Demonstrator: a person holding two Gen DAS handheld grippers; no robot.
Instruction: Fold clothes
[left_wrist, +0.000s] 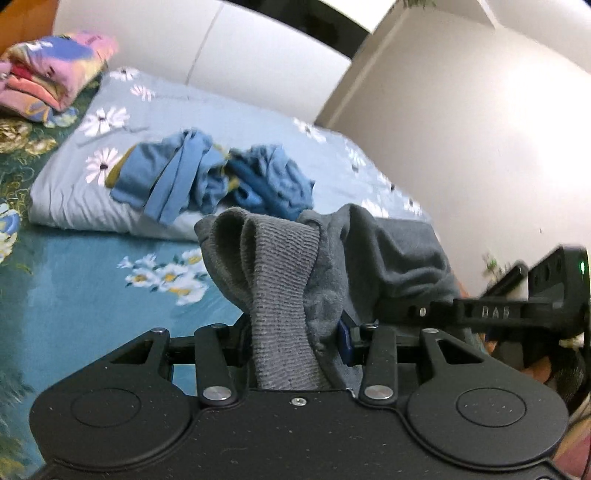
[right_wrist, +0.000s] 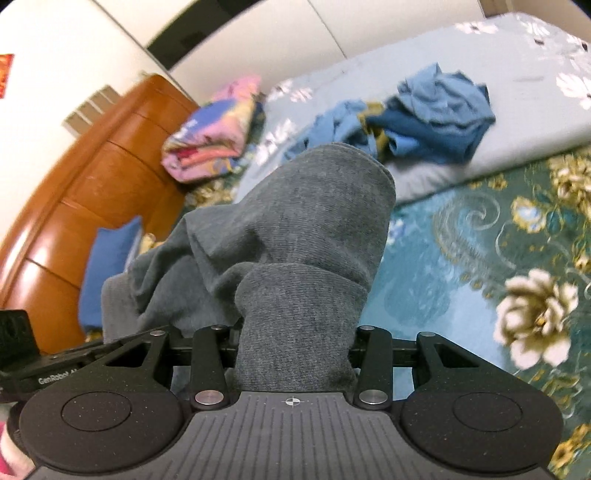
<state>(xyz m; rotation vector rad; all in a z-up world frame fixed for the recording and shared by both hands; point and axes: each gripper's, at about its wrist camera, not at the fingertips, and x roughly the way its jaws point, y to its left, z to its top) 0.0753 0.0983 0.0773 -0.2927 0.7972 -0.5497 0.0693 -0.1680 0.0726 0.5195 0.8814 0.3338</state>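
A grey knitted garment (left_wrist: 280, 280) is bunched in my left gripper (left_wrist: 295, 332), which is shut on it; its ribbed hem stands up over the jaws and hides the fingertips. The same grey garment (right_wrist: 295, 229) fills my right gripper (right_wrist: 295, 339), also shut on it, held above the bed. The cloth runs between both grippers. The right gripper's body (left_wrist: 517, 306) shows at the right of the left wrist view. A pile of crumpled blue clothes (left_wrist: 210, 173) lies on the pale floral quilt beyond; it also shows in the right wrist view (right_wrist: 417, 118).
A folded pale blue quilt with white flowers (left_wrist: 74, 184) lies on the teal floral bedspread (left_wrist: 74, 295). A stack of folded pink and blue bedding (right_wrist: 210, 140) sits near the wooden headboard (right_wrist: 81, 192). A blue pillow (right_wrist: 107, 266) leans by the headboard. White walls stand behind.
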